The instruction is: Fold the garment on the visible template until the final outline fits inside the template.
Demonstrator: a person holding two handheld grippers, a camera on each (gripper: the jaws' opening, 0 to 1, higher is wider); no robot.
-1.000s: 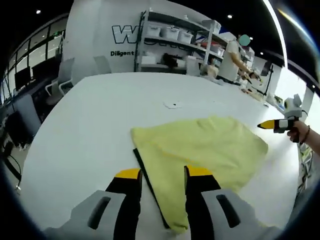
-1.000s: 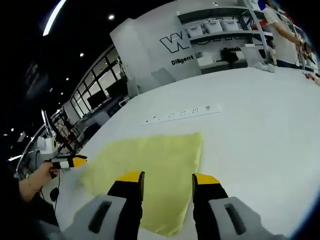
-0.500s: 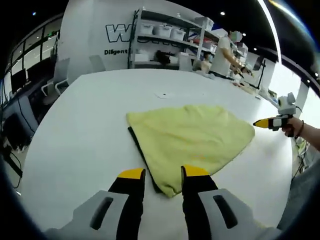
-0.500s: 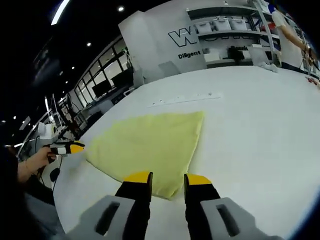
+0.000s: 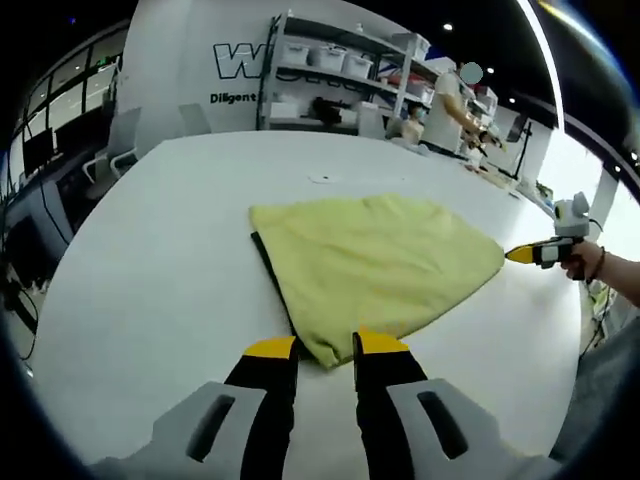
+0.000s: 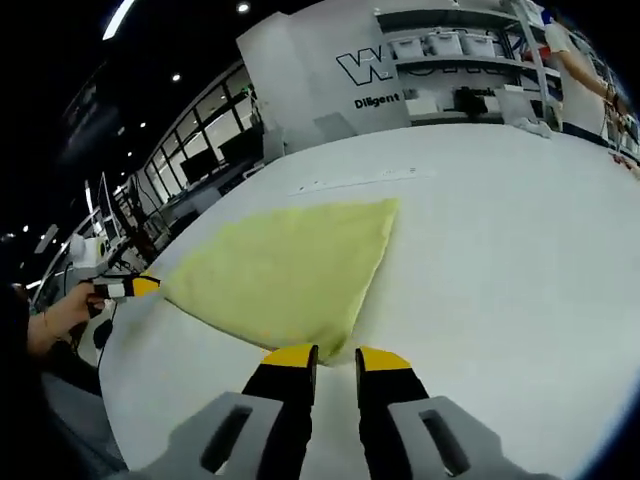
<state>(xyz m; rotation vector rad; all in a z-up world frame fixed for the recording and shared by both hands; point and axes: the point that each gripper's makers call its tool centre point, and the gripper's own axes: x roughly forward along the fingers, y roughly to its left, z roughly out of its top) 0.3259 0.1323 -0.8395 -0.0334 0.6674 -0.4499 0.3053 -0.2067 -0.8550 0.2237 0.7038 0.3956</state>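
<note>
One yellow garment (image 5: 375, 265) lies folded on the white table (image 5: 150, 260), and it is the only cloth I count. In the left gripper view a dark strip of the template (image 5: 268, 280) peeks out along the garment's left edge, touching it; I cannot tell how far the rest of it runs beneath the cloth. I hold two grippers. My left gripper (image 5: 325, 347) sits low over the table with its two yellow-tipped jaws nearly closed, a narrow gap between them, and the garment's near corner lies just at the tips; whether any cloth is pinched there I cannot tell. My right gripper (image 6: 335, 356) is the same: two jaws drawn close together with a slim gap, the tips right at the near edge of the garment, and I cannot tell whether they grip it. Each gripper also appears in the other's view, held in a hand at the garment's far corner, its yellow tip touching or just beside the cloth edge. At the far end stands one shelf rack (image 5: 340, 85) with white bins, and one person (image 5: 450, 110) works beside it. A small white mark (image 5: 320, 179) lies on the table beyond the garment.
</note>
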